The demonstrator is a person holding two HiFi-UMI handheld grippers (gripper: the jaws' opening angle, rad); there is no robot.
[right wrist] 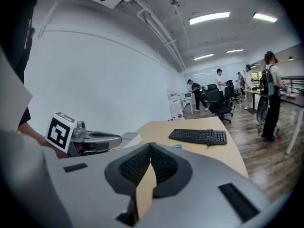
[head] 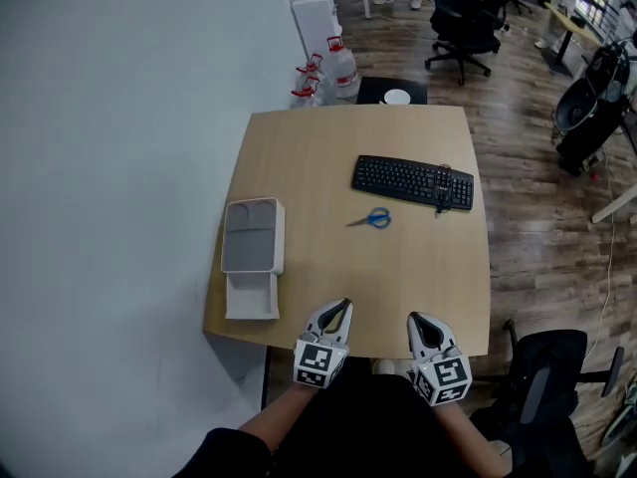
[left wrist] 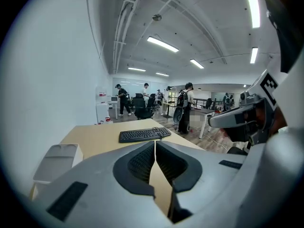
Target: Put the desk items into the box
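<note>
Currently both grippers hover over the near edge of the table (head: pixel 328 147), side by side and just apart. On the left gripper (left wrist: pixel 155 145), its own camera shows the jaws pressed together at the tips, with only the tan tabletop visible through the slit below them. The right gripper (right wrist: pixel 150 146) is the same: ribbed pads meeting tip to tip, clamped on nothing but each other. The box (head: pixel 252 235) sits at the table's left edge, ahead and to the left of the left gripper. From the head view it reads as two joined parts: a grey, rounded tray-like half farther from me, and a white open half nearer me. The grey half shows only its own moulded surface with a faint dividing line, and the white half shows a plain pale floor. I cannot tell which half is the lid. The scissors (head: pixel 370 219), blue-handled, lie flat on the wood near the table's middle, right of the box and well apart from it. The keyboard (head: pixel 412 182), black, rests beyond the scissors toward the far right, slightly skewed, its cable looped at its right end. Both items are on the tabletop, outside the box. Off the far end, water jugs (head: pixel 338 68) with red caps stand on the floor by the wall.
</note>
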